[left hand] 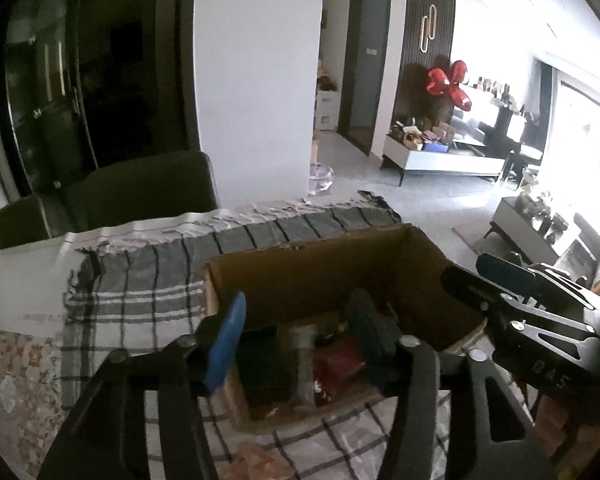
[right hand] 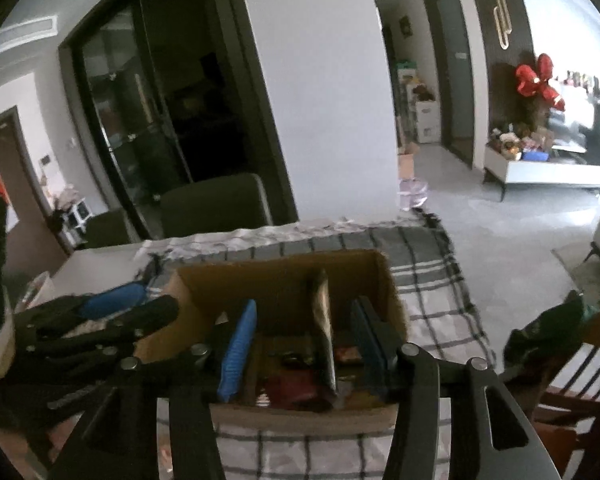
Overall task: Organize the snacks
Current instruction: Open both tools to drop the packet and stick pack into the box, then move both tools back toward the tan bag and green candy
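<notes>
- Hovering over a table (left hand: pixel 16 280) draped in a grey checked cloth (left hand: pixel 140 292), I see dark chairs (left hand: pixel 148 188) behind it, a dark glass cabinet (left hand: pixel 48 92) at far left, a white pillar (left hand: pixel 256 80), then grey floor running right to a low white sideboard (left hand: pixel 444 162) with a red bow (left hand: pixel 448 82) above it.
- My left gripper (left hand: pixel 296 340) has its jaws spread, nothing pinched between the blue pads (left hand: pixel 228 340); it hangs over the near left corner of the box (left hand: pixel 332 264).
- That open cardboard box sits on the cloth, its long axis running from near left toward far right in the left view, mouth facing up.
- Snacks (left hand: pixel 336 364) lie in its bottom: a dark packet at left, a red one beside it; the rest is too dim to tell.
- My right gripper (right hand: pixel 304 348) also has its jaws spread over the box's near edge.
- A thin dark packet (right hand: pixel 324 328) stands on edge inside the box between my right pads, long axis upright, nearer the right pad; I cannot tell whether that pad touches it.
- Each gripper shows at the edge of the other's view, flanking the box.
- A wooden chair (right hand: pixel 572 384) with something dark draped on it stands at far right.
</notes>
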`<state>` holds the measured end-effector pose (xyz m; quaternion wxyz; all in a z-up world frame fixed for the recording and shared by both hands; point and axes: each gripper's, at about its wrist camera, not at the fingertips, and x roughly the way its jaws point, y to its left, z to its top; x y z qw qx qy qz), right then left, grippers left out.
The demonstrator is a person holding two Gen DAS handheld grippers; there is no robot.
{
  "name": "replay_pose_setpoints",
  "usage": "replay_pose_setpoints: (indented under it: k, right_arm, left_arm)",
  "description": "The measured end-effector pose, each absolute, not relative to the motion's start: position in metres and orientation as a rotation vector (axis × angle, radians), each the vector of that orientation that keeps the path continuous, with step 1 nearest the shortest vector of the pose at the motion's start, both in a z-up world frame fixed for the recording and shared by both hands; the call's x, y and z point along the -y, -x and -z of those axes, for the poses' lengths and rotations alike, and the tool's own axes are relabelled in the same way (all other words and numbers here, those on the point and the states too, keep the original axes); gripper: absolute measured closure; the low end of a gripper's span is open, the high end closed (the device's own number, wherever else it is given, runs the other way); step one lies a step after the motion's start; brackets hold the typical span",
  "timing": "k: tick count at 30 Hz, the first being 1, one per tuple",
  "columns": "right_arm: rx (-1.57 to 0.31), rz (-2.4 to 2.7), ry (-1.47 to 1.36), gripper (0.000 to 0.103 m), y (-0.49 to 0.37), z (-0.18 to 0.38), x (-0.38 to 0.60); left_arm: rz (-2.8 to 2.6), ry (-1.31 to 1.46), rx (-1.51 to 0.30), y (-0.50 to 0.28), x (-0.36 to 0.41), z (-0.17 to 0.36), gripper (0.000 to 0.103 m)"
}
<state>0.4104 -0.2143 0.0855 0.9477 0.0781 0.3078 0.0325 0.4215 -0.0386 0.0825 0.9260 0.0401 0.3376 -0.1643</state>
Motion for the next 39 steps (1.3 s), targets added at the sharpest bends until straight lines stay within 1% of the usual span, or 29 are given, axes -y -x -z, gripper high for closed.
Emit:
replay_pose_setpoints:
  k: [1,3,6,20,28,39]
  right_arm:
    - [-0.631,-0.069,-0.16,0.052,-0.408,-0.085,0.214]
    - [-0.632,-0.081,-0.163,0.052,-0.401,-0.085,0.212]
    - [-0.624,-0.089,-0.158,0.052,-0.388,-0.085,0.209]
    - [-0.6,-0.107,-0.15,0.052,-0.315,-0.076,0.196]
    - [-0.648,-0.137,-0.127,0.052,-0.287,-0.053,0.19]
    - [-0.751,-0.182,-0.096,0.053,-0.261,-0.002,0.181]
  left_arm:
    - [0.335,-0.09,-0.683,-0.419,0.037,-0.083,0.041]
    - [0.329,-0.116,-0.658,-0.406,0.035,-0.084,0.041]
    - [0.323,-0.145,-0.631,-0.388,0.03,-0.084,0.037]
    - [0.308,-0.15,-0.568,-0.305,0.014,-0.079,0.034]
    - [0.306,-0.085,-0.64,-0.271,0.009,-0.049,0.034]
    - [0.263,-0.1,-0.738,-0.25,0.011,0.001,0.034]
